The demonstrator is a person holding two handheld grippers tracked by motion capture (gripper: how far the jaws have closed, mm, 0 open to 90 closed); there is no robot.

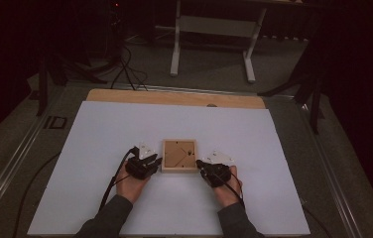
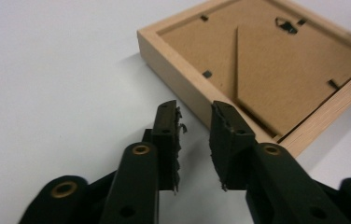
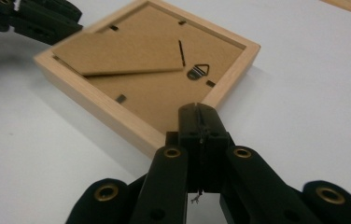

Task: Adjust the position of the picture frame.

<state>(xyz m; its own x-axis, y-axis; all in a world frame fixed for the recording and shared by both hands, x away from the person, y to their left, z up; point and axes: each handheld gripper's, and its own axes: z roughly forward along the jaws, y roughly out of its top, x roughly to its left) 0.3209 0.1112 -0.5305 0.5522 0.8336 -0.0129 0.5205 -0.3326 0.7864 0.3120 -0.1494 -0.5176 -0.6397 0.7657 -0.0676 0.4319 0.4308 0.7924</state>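
A small square wooden picture frame (image 1: 179, 155) lies face down on the white table top (image 1: 100, 139), its brown backing board with stand flap and hanger facing up. My left gripper (image 1: 156, 161) rests at the picture frame's (image 2: 257, 70) left edge; its jaws stand a little apart with nothing between them, tips (image 2: 194, 114) just short of the wooden rim. At the picture frame's (image 3: 150, 79) right side sits my right gripper (image 1: 199, 163), jaws pressed together and empty, tips (image 3: 197, 108) near the rim's corner. Beyond the frame the left gripper (image 3: 38, 18) is seen.
The white sheet covers a wooden table whose bare far edge (image 1: 174, 96) shows. Cables (image 1: 112, 186) trail from both grippers toward the person's sleeves. Beyond the table stand a white desk frame (image 1: 214, 39) and dark stands on a grey floor.
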